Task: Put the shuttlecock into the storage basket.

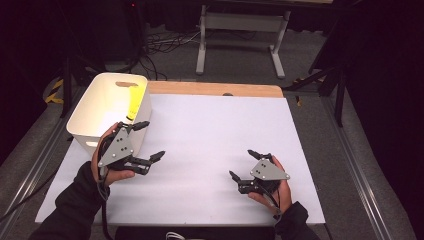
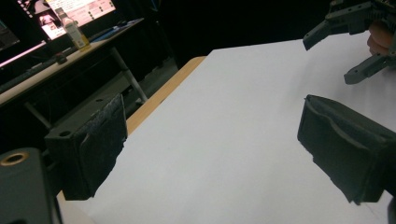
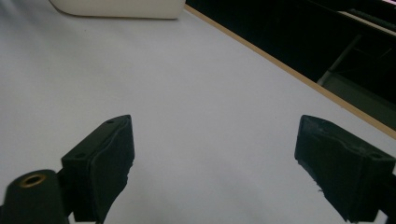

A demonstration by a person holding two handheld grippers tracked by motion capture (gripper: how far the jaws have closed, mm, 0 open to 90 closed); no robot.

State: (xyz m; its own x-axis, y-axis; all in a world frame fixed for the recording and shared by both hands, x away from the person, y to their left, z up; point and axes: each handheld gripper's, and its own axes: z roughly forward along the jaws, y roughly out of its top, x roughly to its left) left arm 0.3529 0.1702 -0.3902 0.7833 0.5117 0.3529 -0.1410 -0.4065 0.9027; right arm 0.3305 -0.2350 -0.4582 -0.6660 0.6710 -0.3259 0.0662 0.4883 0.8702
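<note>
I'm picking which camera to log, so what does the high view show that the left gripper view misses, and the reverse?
High view alone: the white bin at the table's far left corner with something yellow inside, the left gripper beside it, and both hands. Left gripper view alone: a side desk carrying a bottle, plus its own padded jaws close up, open. Shared: the white table cover and the open right gripper.

White bin [image 1: 100, 107] (upright, open-topped) at table's far-left corner.
</note>
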